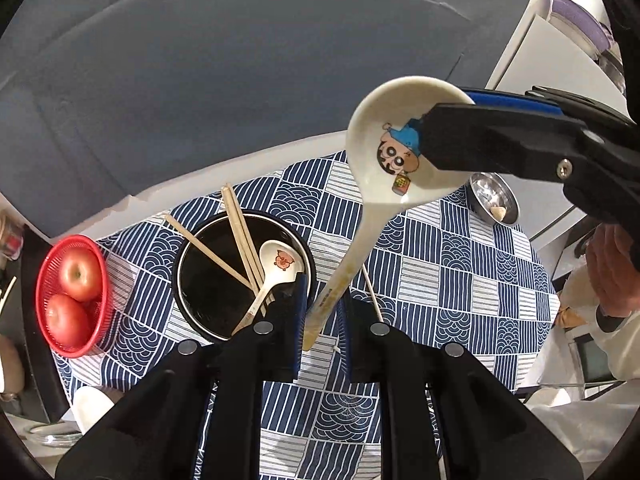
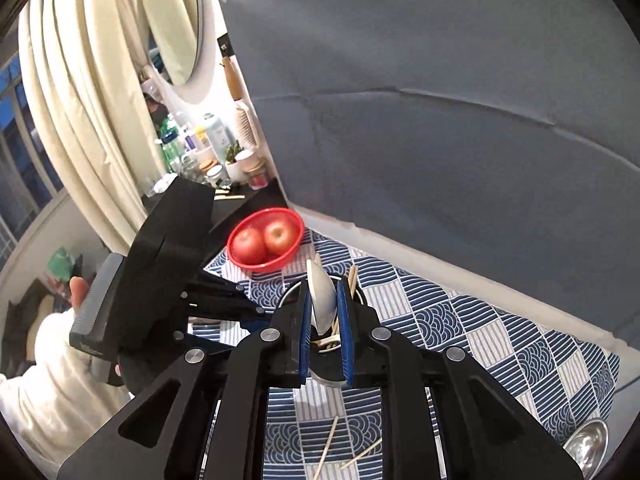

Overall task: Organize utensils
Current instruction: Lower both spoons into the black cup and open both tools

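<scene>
Step in hand looks like a two-gripper handover of the big white spoon (image 1: 384, 184), held in the air above the black pot (image 1: 208, 276). Left gripper (image 1: 322, 328) jaws pinch its handle end; right gripper (image 2: 325, 320) jaws pinch its bowl. Pot already holds chopsticks (image 1: 240, 236) & a small spoon (image 1: 276, 268). Next move prob needs one gripper to let go, then the other drops the spoon in w/ the rest. Loose chopsticks (image 2: 328, 444) on the cloth (image 1: 460, 256) partly hidden behind fingers; pot's near rim is covered too

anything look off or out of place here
Yes: one white spoon is gripped at both ends, bowl in the right gripper, handle in the left gripper. Loose chopsticks lie on the tablecloth.
</scene>
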A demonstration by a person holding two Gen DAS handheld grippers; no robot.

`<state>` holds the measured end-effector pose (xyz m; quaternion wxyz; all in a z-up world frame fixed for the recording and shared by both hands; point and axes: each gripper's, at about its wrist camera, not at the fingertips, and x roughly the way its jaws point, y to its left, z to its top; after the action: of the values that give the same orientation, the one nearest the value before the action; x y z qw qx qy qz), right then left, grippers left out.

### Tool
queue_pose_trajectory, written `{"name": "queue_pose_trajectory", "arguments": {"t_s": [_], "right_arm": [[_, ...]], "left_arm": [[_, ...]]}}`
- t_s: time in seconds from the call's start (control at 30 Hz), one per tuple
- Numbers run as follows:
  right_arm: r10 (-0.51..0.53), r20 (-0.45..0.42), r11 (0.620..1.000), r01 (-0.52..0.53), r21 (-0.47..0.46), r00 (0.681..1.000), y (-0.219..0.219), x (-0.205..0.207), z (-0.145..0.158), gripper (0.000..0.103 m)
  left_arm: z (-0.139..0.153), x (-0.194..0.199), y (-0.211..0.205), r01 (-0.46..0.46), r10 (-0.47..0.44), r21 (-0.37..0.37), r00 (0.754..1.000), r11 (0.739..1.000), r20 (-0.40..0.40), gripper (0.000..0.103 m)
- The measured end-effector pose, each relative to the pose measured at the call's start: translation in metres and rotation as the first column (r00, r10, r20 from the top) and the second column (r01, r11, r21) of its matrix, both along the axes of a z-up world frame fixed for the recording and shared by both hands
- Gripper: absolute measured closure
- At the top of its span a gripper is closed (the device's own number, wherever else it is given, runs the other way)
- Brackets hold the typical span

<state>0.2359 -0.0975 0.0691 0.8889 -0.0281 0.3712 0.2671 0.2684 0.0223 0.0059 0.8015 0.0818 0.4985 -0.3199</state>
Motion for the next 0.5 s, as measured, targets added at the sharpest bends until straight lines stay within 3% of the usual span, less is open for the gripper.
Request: {"name": "queue_pose_trajectory", "arguments": {"t_s": [0.3, 0.5], "right_arm": [[0.006, 0.001, 0.999, -0.006, -0.033, 1.0, 0.02, 0.013, -0.01, 0.092], [0.022, 0.045, 0.999, -0.02, -0.05, 0.999, 0.029, 0.007, 0.001, 0.091]], "left_arm": [[-0.015, 0.017, 0.016, -0.017, 0.014, -0.067, 0.999, 0.998, -0.047, 0.088], [-0.004, 0.018, 0.021, -0.023, 0.02, -0.096, 0.999, 0.995, -0.026, 0.088]]}}
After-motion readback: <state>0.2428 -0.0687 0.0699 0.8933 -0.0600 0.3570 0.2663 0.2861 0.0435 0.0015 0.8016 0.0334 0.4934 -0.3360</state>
